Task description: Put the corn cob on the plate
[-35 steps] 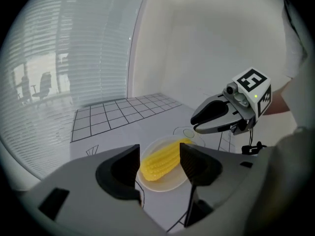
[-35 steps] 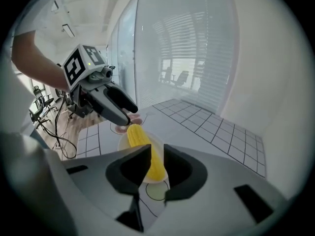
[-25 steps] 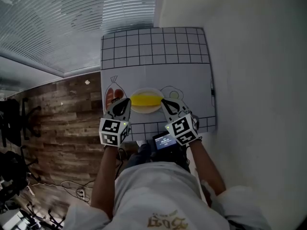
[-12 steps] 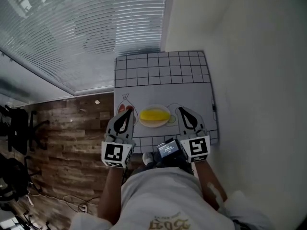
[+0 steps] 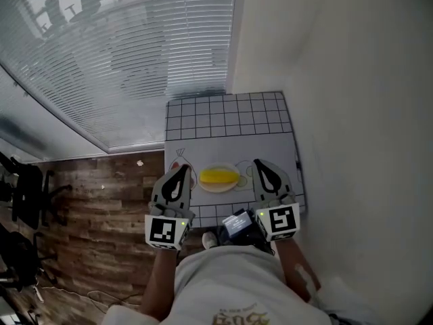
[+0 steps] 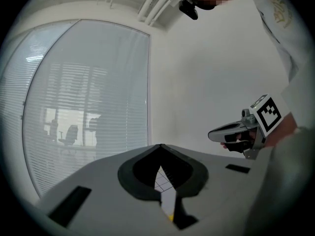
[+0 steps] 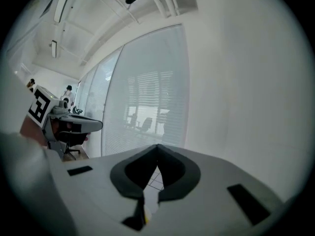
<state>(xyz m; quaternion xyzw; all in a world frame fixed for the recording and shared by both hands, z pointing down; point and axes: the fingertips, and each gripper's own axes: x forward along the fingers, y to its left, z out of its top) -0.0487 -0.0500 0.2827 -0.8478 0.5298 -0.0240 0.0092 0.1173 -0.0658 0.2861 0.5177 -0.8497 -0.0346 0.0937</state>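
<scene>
Corn on plate, both tongs empty.
The yellow corn cob (image 5: 218, 177) lies on the small round white plate (image 5: 205, 187) on the grid-printed white table (image 5: 230, 124), so the task looks finished and no step seems left. The left tongs (image 5: 184, 169) and right tongs (image 5: 258, 163) are pressed together on nothing; the cob sits between and below their tips.

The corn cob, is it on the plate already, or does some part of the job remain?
Done: the corn cob lies on the plate on the gridded mat. In hand: nothing. In the head view the left gripper and the right gripper show on either side of the plate, and both gripper views show their jaws shut and empty. Left: nothing that the pictures show.
</scene>
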